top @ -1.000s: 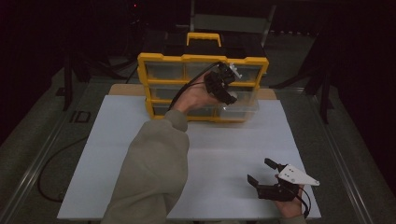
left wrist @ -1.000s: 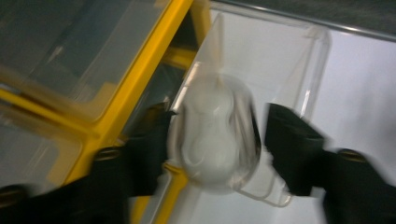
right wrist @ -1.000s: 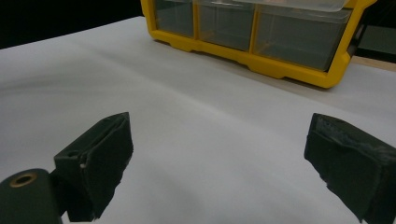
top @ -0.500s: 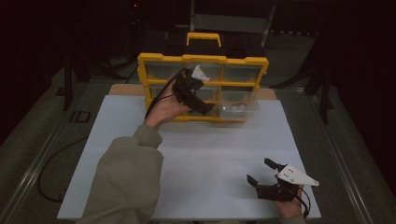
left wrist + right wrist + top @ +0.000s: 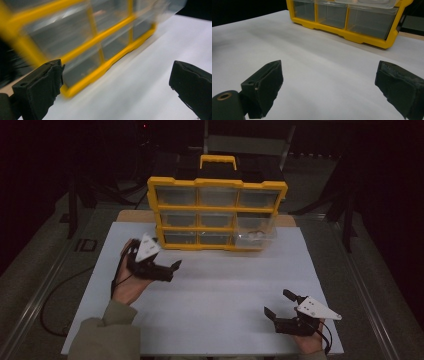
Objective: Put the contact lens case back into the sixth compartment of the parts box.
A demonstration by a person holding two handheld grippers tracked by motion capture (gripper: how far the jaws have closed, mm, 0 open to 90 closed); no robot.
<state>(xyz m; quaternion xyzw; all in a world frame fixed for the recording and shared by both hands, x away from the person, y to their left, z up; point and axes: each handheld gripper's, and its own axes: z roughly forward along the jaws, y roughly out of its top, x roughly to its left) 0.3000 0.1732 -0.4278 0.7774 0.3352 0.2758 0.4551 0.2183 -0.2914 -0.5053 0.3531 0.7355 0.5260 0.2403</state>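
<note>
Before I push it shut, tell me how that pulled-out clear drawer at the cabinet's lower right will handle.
The clear drawer looks like thin plastic, so probably light and stiff, sliding easily. It sticks out of the yellow cabinet, so an off-centre push may skew or jam it. The cabinet stands upright on smooth white paper; a hard shove might slide it backward.

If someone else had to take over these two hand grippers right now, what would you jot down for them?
Left gripper: jaws have just been opening, nothing between them, low over the white sheet in front of the yellow drawer cabinet.
Right gripper: open, empty, near the sheet's front right.
Done: the cabinet's bottom-right clear drawer stands pulled out, something small inside, too blurred to name.
Left: probably dealing with that drawer's contents or pushing it shut.
</note>
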